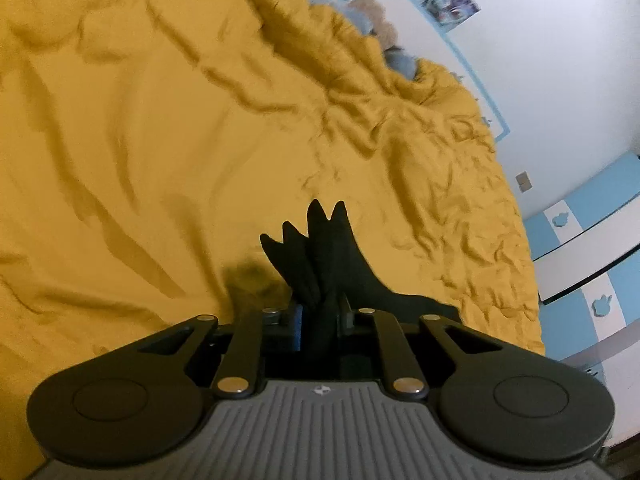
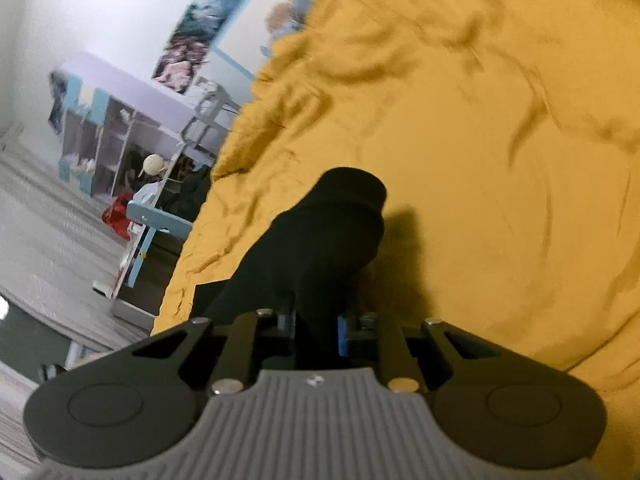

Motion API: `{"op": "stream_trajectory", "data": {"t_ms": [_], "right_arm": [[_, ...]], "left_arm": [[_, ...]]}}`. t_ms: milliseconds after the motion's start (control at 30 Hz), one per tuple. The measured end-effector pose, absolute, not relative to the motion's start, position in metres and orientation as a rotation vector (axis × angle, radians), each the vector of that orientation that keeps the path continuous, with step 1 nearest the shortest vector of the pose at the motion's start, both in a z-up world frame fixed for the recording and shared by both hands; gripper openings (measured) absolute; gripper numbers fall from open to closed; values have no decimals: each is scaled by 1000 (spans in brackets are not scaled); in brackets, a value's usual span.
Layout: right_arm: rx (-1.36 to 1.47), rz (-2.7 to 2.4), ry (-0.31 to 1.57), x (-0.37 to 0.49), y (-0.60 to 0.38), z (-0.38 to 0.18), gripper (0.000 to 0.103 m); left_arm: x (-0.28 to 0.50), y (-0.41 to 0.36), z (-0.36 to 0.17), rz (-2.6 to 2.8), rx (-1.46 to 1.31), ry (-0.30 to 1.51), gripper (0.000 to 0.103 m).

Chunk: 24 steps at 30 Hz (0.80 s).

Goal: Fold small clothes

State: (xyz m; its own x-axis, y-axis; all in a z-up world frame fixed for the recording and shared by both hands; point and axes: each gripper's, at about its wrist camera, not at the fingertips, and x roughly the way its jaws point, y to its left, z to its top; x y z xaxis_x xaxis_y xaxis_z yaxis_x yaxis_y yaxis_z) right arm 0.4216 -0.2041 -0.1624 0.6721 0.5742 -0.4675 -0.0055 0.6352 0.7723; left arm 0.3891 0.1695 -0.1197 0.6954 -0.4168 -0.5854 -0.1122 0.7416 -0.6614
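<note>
Left view: the left gripper (image 1: 320,312) pinches a black glove (image 1: 320,256) above the bed (image 1: 140,140) near its edge; right view: the right gripper (image 2: 316,320) clamps its cuff, limp, light cloth best held by edges.

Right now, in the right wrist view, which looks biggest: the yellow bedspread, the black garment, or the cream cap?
1. Yellow bedspread
2. Black garment, though it is nearest the camera
3. Cream cap, far off

Wrinkled yellow bedspread (image 1: 160,140) open ahead and left of left gripper (image 1: 320,312). Black glove (image 1: 324,252) fills its jaws. Stuffed toys (image 1: 376,20) at far edge; wall (image 1: 560,60) right.
</note>
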Motion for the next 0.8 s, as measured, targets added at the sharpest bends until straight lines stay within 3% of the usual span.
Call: {"op": "stream_trajectory", "data": {"t_ms": [400, 800], "right_arm": [[692, 477, 532, 317, -211, -40, 12], [640, 478, 363, 198, -269, 38, 12]], "left_arm": [[281, 144, -8, -236, -632, 518, 14], [188, 98, 54, -414, -586, 384, 14]]}}
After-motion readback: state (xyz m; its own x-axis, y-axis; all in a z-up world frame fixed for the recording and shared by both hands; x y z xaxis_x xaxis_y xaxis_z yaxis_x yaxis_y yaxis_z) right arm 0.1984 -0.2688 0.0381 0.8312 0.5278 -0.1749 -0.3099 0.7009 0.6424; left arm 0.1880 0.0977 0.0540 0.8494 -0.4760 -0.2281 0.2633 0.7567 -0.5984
